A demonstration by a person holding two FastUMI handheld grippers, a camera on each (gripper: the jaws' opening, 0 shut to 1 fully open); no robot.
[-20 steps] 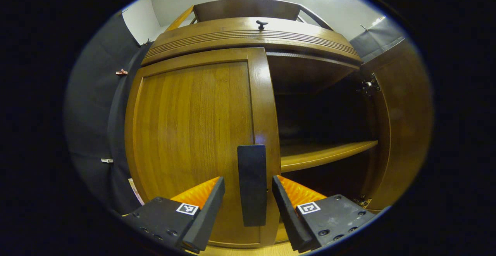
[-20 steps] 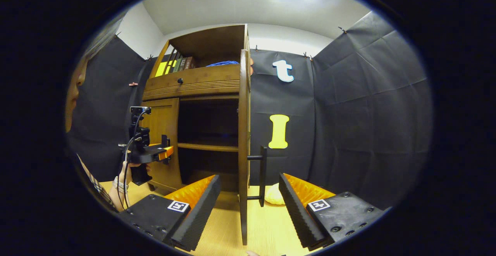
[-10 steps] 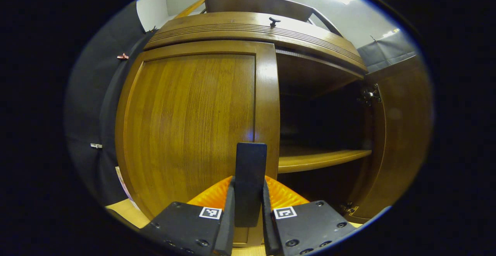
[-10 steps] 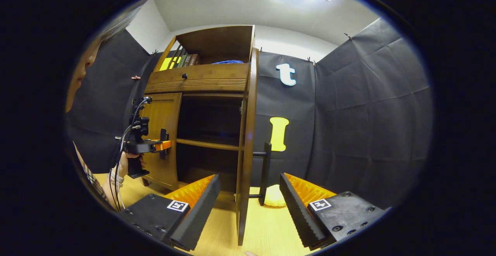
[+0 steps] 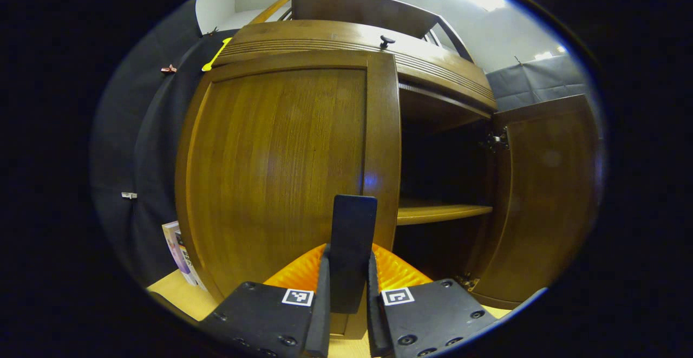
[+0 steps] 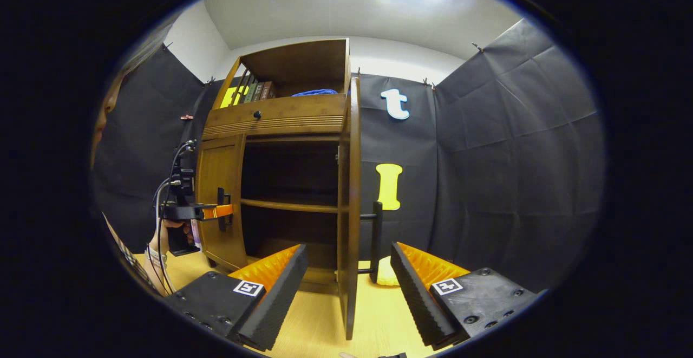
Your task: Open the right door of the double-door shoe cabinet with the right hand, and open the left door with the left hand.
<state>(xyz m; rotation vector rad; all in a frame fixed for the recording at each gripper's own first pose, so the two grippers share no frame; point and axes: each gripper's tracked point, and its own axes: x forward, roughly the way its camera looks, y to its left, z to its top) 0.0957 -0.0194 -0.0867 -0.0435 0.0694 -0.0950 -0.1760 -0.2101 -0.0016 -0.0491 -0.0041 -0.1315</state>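
Jaws, left gripper (image 5: pixel 346 314): closed on the left door's handle (image 5: pixel 352 249), one finger pressed to each side of the dark upright bar.
Jaws, right gripper (image 6: pixel 346 293): spread wide, holding nothing; the edge of the right door stands between the fingers but farther off, touching neither.
Shoe cabinet (image 6: pixel 281 119): brown wood, standing on the pale wooden floor (image 6: pixel 373 314) against the booth's black cloth wall.
Left door (image 5: pixel 281 174): seen in the left gripper view as a broad wood panel just ahead of the gripper; in the right gripper view it looks slightly swung out from the cabinet front, though how far I cannot tell.
Right door (image 6: pixel 351 206): swung fully out, edge-on in the right gripper view, its dark bar handle (image 6: pixel 376 239) on the far face.
Interior: dark, with one wooden shelf (image 6: pixel 289 205) across the middle.
Drawer front (image 6: pixel 276 115): above the doors, with a small dark knob (image 6: pixel 257 114).
Top compartment: open, holding a row of books (image 6: pixel 254 91) and something blue (image 6: pixel 314 92).
Person's hand (image 6: pixel 176 233): grips the left gripper's handle beside the left door.
Yellow object (image 6: pixel 385 274): on the floor behind the right door, too small to identify.
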